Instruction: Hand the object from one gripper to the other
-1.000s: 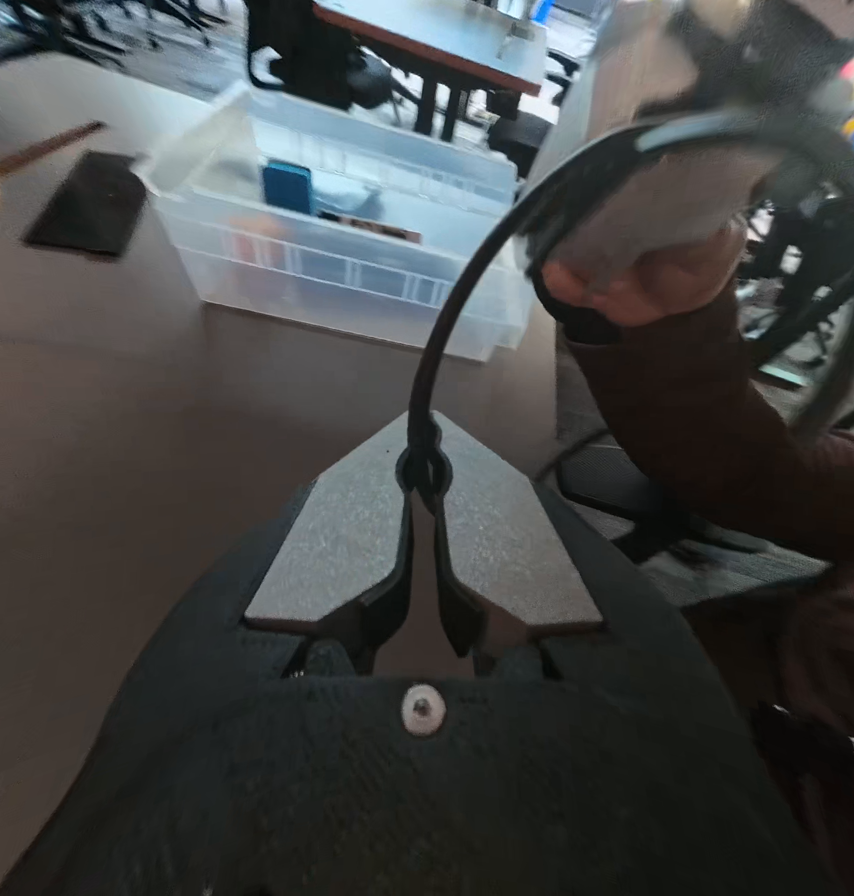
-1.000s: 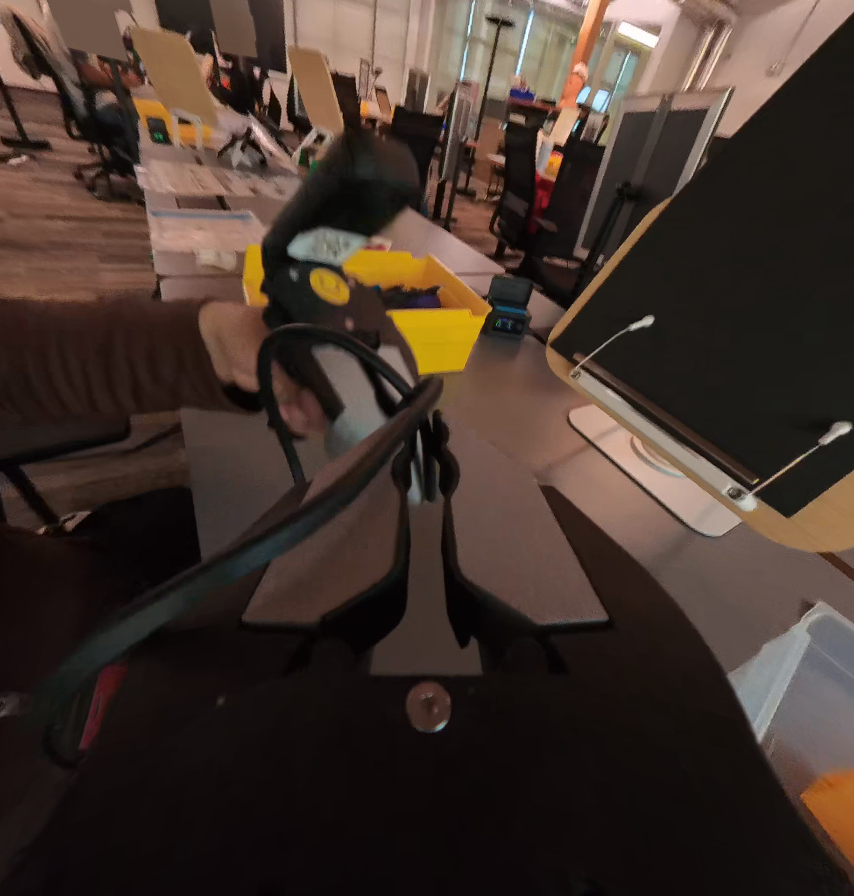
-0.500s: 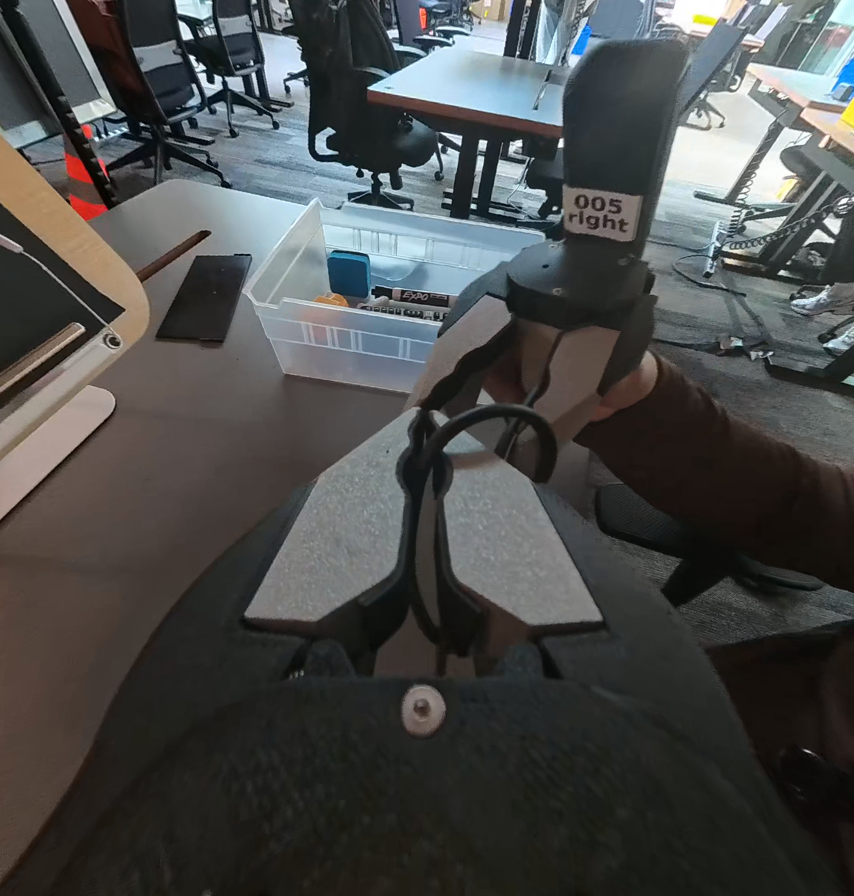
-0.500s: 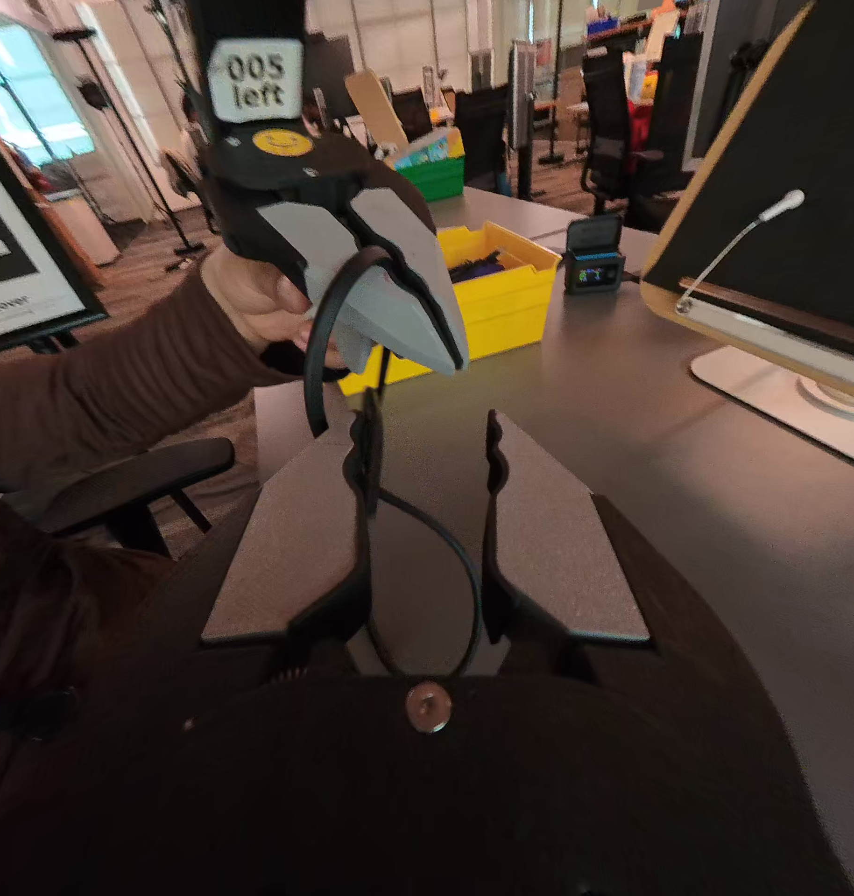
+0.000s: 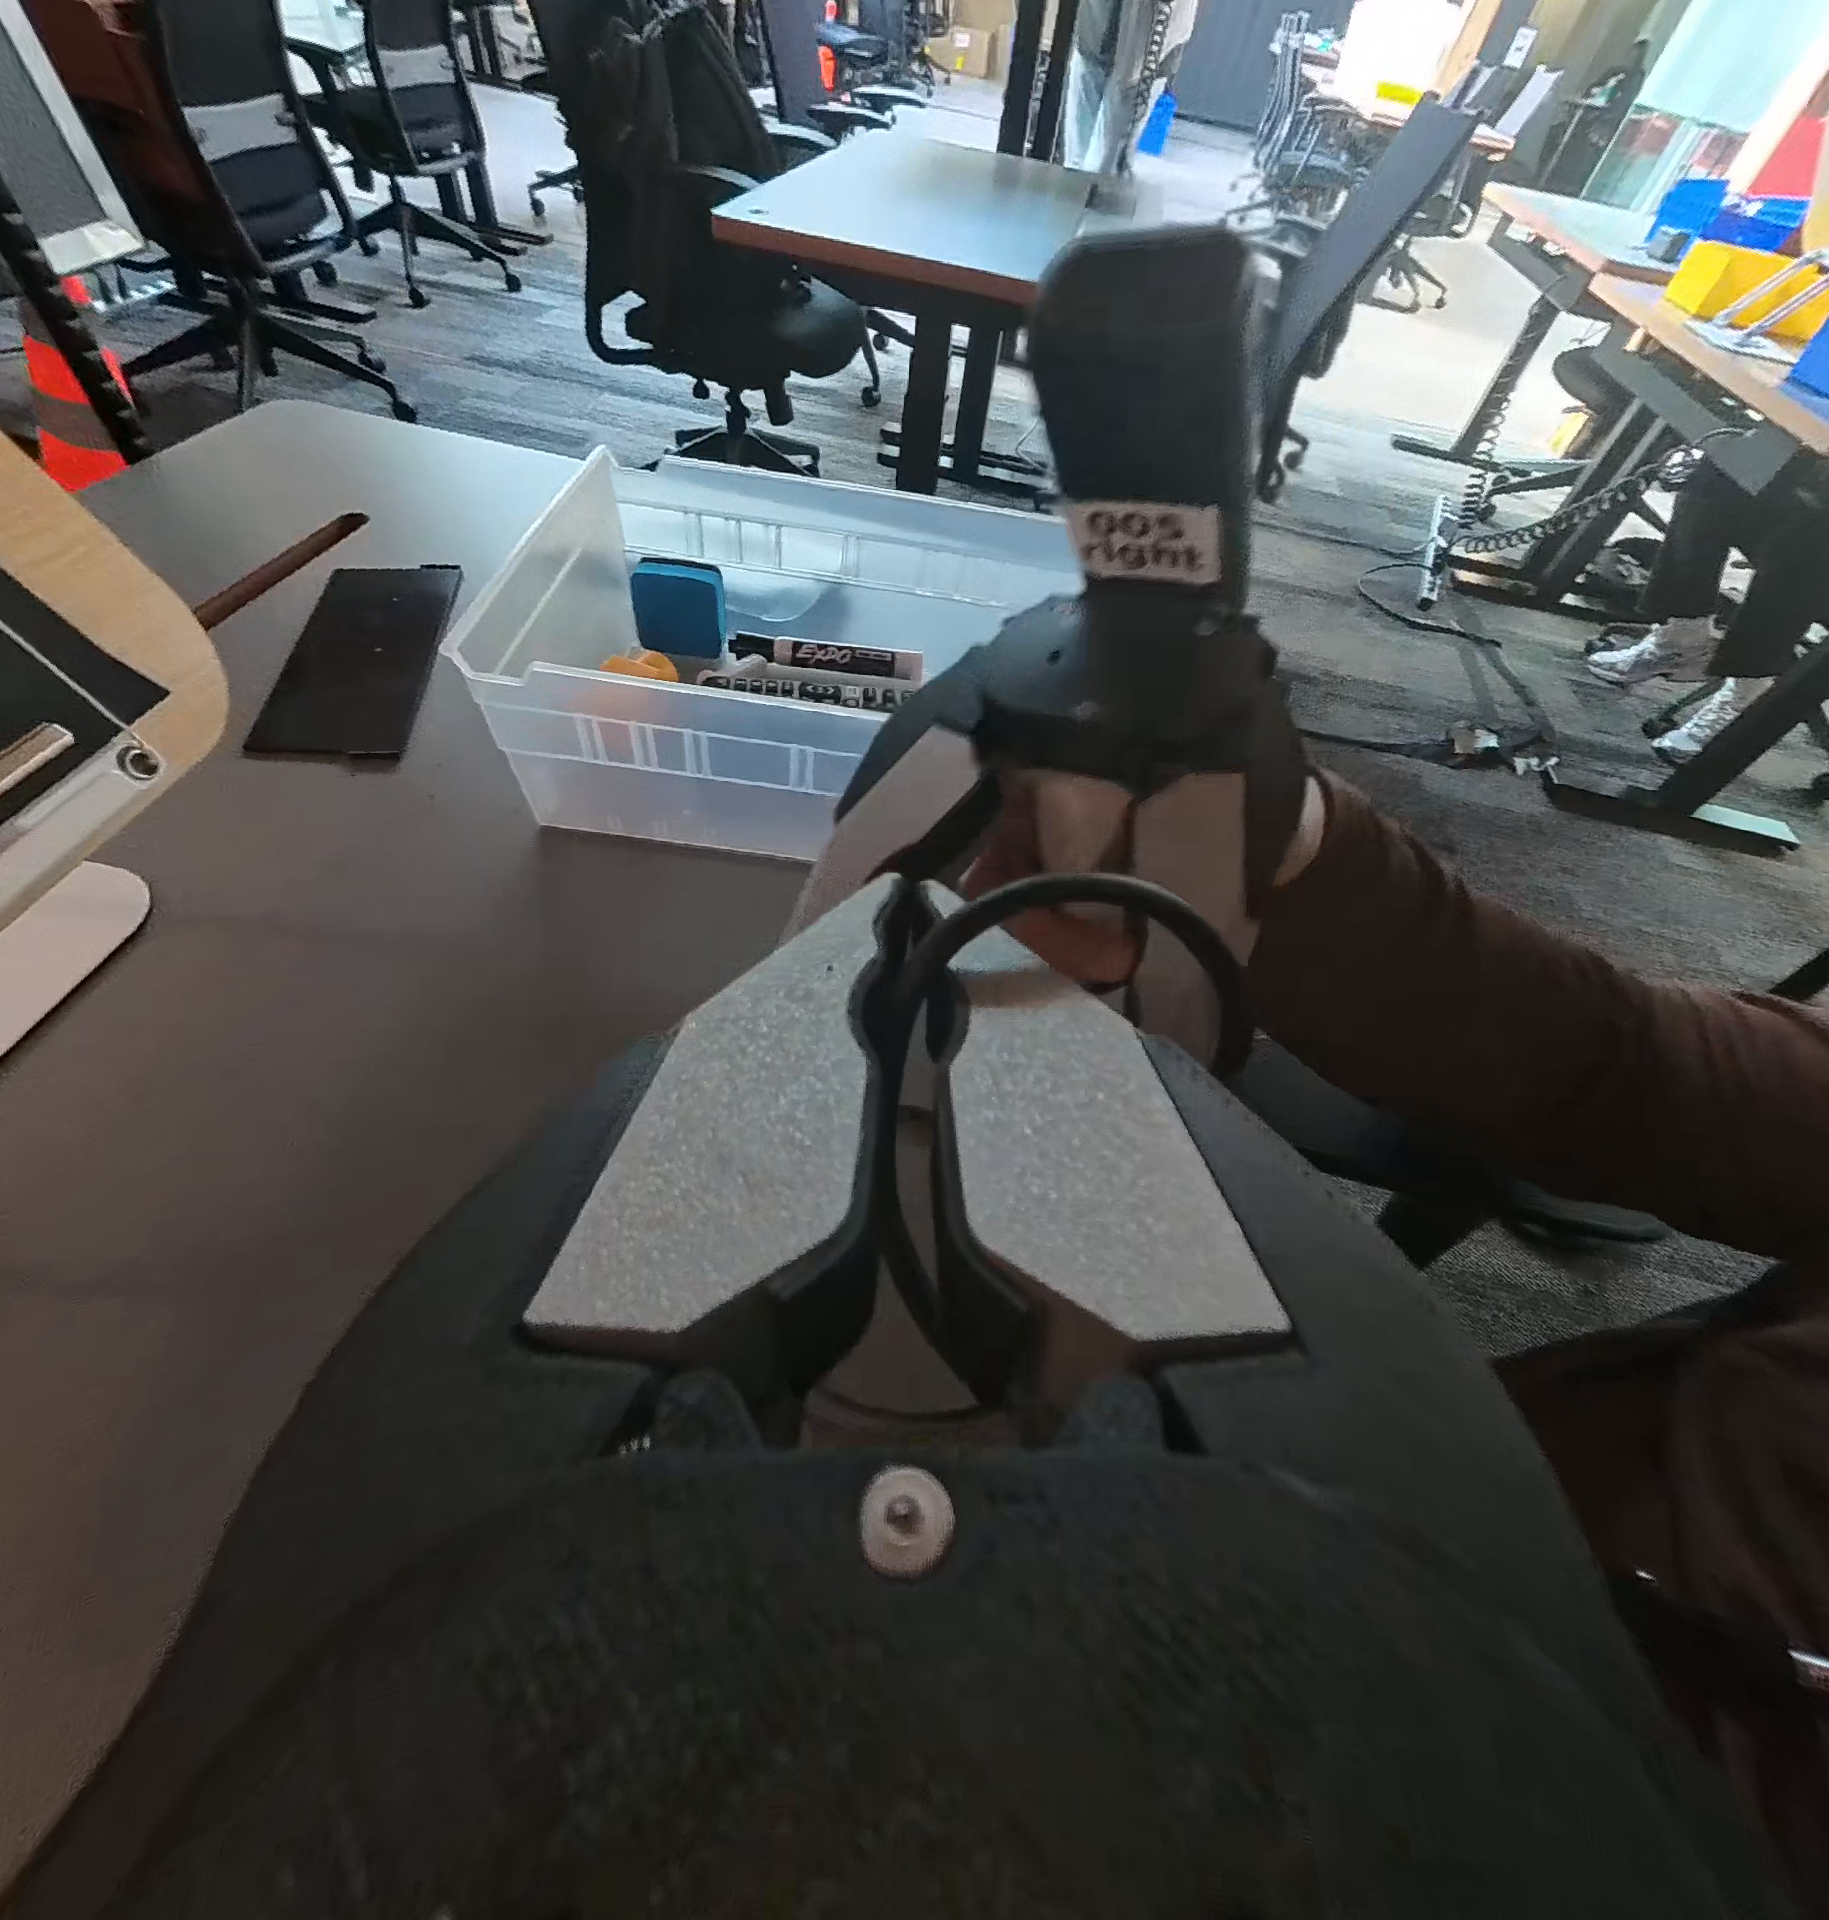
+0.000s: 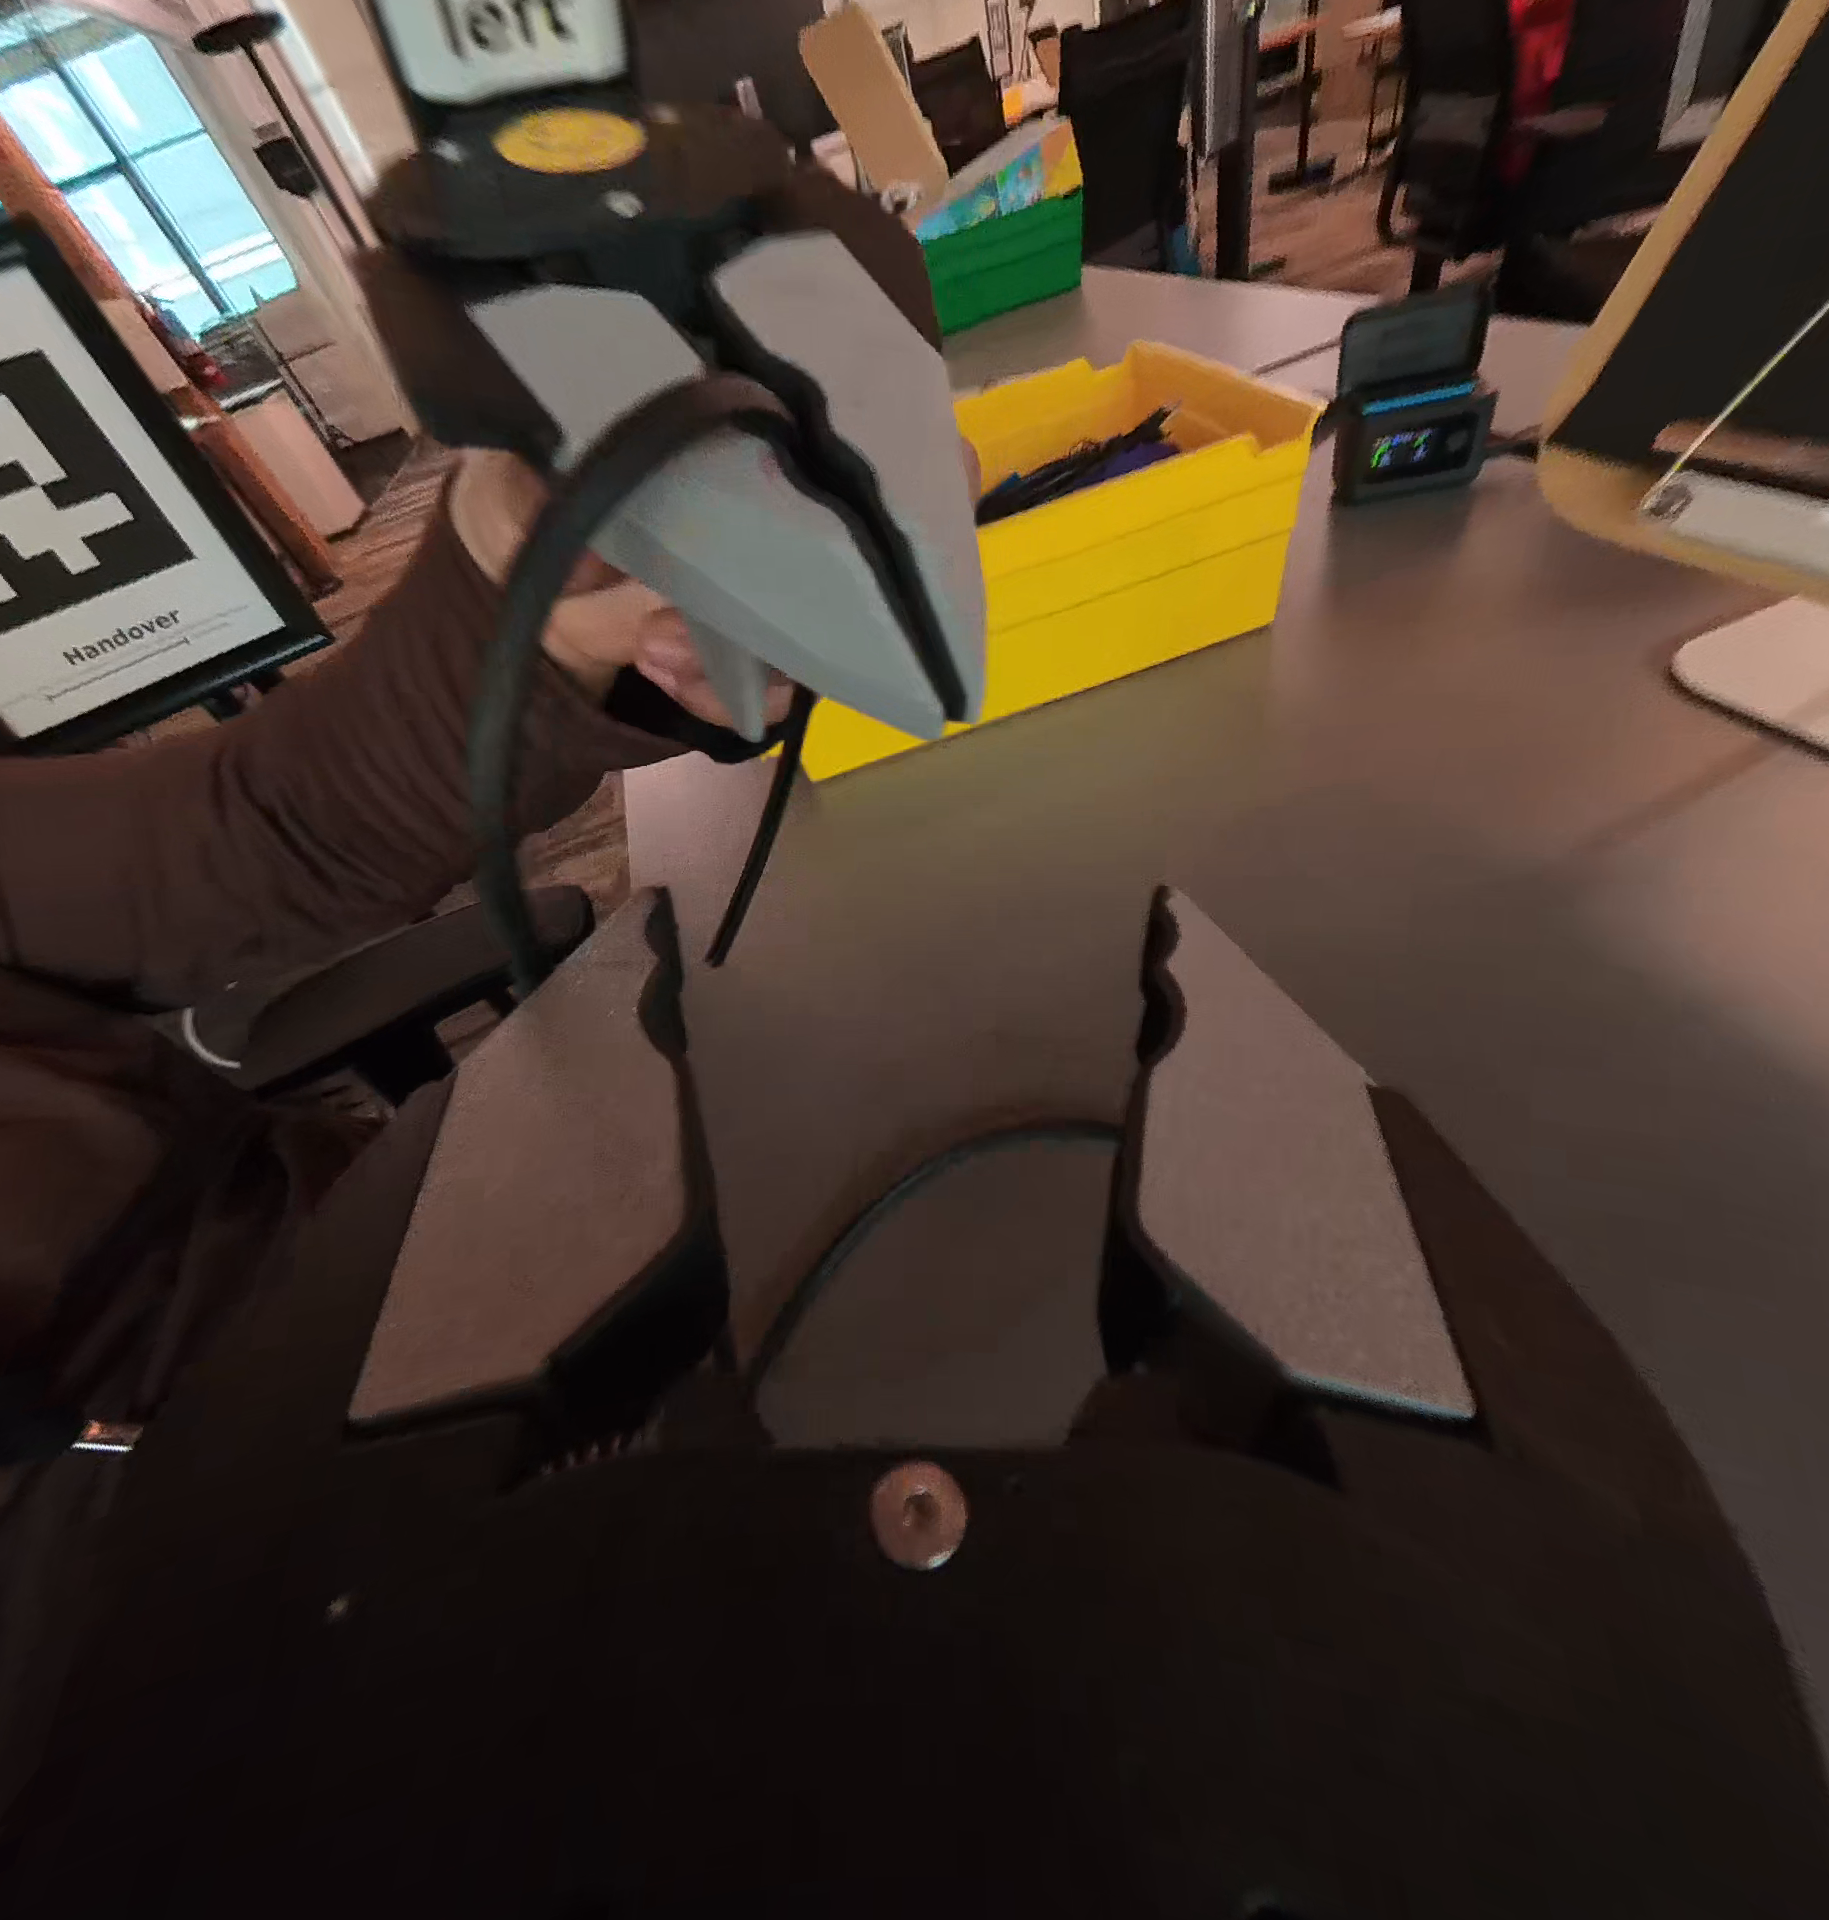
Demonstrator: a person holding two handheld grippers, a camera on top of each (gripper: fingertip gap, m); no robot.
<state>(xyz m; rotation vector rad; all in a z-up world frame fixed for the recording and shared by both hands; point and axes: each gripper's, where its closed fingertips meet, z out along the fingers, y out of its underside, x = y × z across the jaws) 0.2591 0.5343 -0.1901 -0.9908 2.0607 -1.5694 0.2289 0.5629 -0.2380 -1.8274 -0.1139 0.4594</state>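
Wider than a moment ago, right tool (image 6: 905, 977) gapes empty; left tool (image 5: 910, 961) clamps the black cable (image 5: 1086, 894).

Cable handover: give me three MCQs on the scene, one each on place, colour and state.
1. The markers lie: A in the clear bin; B in a yellow bin; C on the table.
2. The cable is: A red; B black; C white.
3. The right claw is: A shut on the cable; B shut, empty; C open.

A: the markers sit inside the bin's walls.
B: the loop is black in both views.
C: its fingers stand wide apart, while the left claw pinches the cable.
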